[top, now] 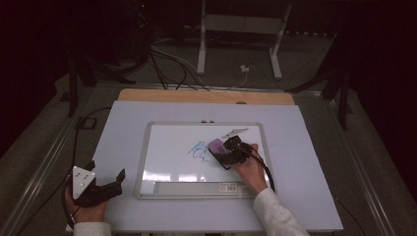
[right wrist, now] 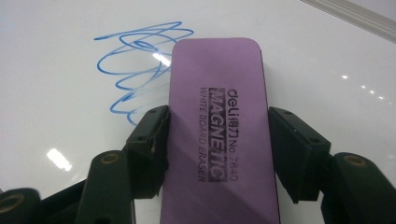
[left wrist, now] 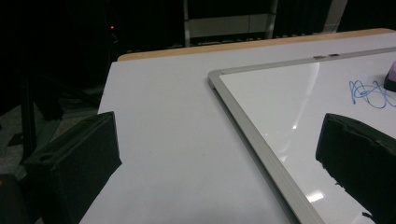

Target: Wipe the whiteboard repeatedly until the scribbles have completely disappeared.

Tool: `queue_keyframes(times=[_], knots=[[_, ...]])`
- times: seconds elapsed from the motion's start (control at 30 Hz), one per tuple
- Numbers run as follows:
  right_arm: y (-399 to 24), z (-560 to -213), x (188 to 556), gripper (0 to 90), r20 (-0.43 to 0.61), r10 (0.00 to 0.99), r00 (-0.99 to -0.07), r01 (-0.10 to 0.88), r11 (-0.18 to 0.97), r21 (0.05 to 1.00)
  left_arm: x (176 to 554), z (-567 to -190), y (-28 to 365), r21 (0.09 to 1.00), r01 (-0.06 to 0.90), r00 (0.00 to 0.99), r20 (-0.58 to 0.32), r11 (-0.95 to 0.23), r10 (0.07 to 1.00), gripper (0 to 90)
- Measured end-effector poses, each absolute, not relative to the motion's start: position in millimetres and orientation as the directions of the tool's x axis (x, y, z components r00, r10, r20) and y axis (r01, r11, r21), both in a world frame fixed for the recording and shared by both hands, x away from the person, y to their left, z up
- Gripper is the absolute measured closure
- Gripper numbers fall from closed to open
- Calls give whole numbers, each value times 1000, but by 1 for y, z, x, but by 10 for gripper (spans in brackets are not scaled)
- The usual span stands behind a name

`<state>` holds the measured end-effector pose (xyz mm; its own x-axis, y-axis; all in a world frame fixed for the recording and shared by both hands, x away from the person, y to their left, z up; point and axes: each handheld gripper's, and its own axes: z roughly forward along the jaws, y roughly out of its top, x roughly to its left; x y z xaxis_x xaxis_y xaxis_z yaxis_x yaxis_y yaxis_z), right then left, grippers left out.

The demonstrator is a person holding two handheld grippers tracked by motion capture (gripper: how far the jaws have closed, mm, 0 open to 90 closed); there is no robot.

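Closest to my right gripper's camera is the purple whiteboard eraser (right wrist: 219,135), lying flat on the whiteboard (right wrist: 56,93) with its printed face up; I can read "deli", "MAGNETIC" and "WHITE BOARD ERASER" on it. My right gripper (right wrist: 215,149) has both black jaws pressed against the eraser's long sides, so I have it clamped across its width. The eraser's far end sits at the edge of a blue scribble (right wrist: 135,70), overlapping some of its loops. From the high view, the right gripper (top: 230,151) and the eraser (top: 216,145) are near the middle of the whiteboard (top: 167,172), with the blue scribble (top: 198,150) just to their left and a marker (top: 235,132) lying above them near the board's top frame. The board rests on a pale table (top: 305,162). My left gripper (top: 118,181) is at the table's near left corner, well apart from the board's frame, with its jaws spread wide and nothing between them. In the left gripper view I see those two jaws far apart over bare tabletop (left wrist: 163,116), with the whiteboard's frame (left wrist: 252,135) running diagonally between them and the scribble (left wrist: 369,93) at the far right.
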<state>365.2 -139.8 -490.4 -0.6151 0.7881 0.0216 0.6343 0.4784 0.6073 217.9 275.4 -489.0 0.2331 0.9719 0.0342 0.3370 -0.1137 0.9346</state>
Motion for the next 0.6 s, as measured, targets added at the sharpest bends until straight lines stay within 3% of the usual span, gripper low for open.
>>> queue_keyframes(times=[0.33,0.6], knots=[[-110,-488,343,412,6,670,-742,541,594,596,218,-489,275,936,335,231,32,-111,972,5],[-122,-488,356,412,-26,749,-662,593,545,592,218,-489,276,934,338,233,32,-112,972,5]])
